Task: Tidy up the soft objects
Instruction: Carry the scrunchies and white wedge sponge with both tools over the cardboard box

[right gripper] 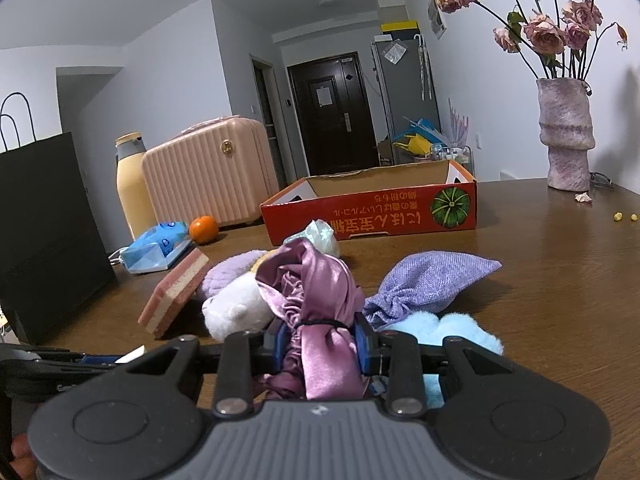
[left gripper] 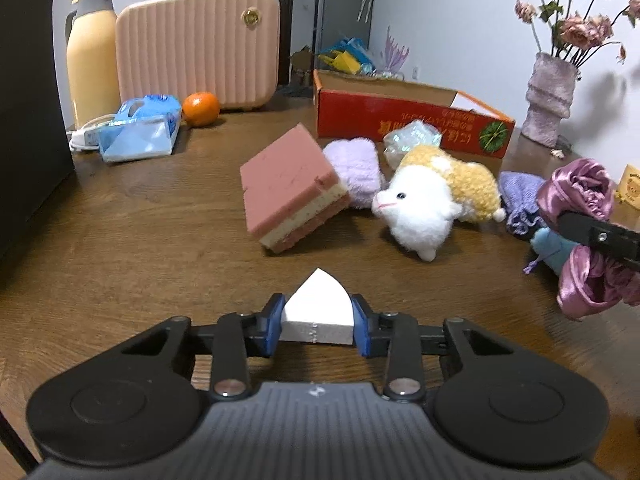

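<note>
The brown wooden table [left gripper: 140,216] carries all items. At its far left stands a ribbed pink hard-shell case [left gripper: 198,46], upright, with a cream-yellow insulated jug with a grey lid [left gripper: 91,54] just beside it on the left. An open red cardboard box with a printed green pumpkin [right gripper: 372,210] lies beyond the soft objects, well apart from both grippers. A mottled mauve ceramic vase holding dried pink roses [right gripper: 566,132] stands at the far right.

Soft objects, grouped between the box and the grippers:
- A pink-and-cream layered sponge block [left gripper: 290,194], tilted, leaning on a fluffy lilac cloth [left gripper: 356,170].
- A white-and-yellow plush animal [left gripper: 430,204], lying just right of the sponge block.
- A woven lavender drawstring pouch [right gripper: 430,280], lying on the table right of the plush animal.
- A fluffy light-blue item [right gripper: 452,332], just in front of the pouch.
- A crumpled clear plastic wrapper [left gripper: 412,138], close against the box wall.

A blue tissue packet [left gripper: 138,132] and an orange mandarin [left gripper: 201,109] lie in front of the case.

Right gripper [right gripper: 322,346]: jaws closed on a bunched mauve satin cloth [right gripper: 316,304], which bulges above and below the blue pads.

Left gripper [left gripper: 317,326]: jaws closed on a white foam wedge with a pointed tip [left gripper: 316,314]; both blue pads press on its sides. The wedge sits low over the table, near the front edge.
</note>
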Tool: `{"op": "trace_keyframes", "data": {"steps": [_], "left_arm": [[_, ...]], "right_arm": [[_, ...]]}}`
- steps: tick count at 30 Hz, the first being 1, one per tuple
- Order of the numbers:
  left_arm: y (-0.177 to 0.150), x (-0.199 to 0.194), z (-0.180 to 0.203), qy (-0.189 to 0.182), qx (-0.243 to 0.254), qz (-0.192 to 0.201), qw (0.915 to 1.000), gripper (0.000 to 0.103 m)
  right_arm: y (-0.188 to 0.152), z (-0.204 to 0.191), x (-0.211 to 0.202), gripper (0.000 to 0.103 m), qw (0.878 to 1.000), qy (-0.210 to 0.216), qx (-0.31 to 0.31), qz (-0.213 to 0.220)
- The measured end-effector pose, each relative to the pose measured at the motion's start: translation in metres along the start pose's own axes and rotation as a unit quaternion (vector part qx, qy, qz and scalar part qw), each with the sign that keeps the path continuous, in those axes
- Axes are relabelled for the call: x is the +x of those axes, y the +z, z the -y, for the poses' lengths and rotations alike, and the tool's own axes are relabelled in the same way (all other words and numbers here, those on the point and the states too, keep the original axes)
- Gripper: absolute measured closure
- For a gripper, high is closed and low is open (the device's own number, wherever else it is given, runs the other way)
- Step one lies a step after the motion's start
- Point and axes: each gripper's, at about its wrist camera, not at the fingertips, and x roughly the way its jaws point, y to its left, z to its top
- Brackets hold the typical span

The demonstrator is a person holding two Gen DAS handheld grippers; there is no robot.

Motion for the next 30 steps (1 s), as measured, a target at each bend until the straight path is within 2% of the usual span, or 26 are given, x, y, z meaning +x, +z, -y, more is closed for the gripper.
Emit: {"op": "trace_keyframes", "data": {"steps": [10, 24, 30], "left_arm": [[0.008, -0.018, 0.018, -0.015, 0.006, 0.042, 0.999, 0.067], [0.044, -0.031, 0.051, -0.035, 0.01, 0.095, 0.9949, 0.067], [0.062, -0.032, 0.06, -0.042, -0.006, 0.115, 0.9924, 0.067]], "right_arm": [[0.008, 0.004, -0.007, 0.071, 1.0, 0.001, -0.003, 0.02], [0.045, 0.024, -0.016, 0.071, 0.998, -0.014, -0.002, 0.064], [0.057, 0.03, -0.016, 0.071, 0.997, -0.014, 0.0, 0.079]]}}
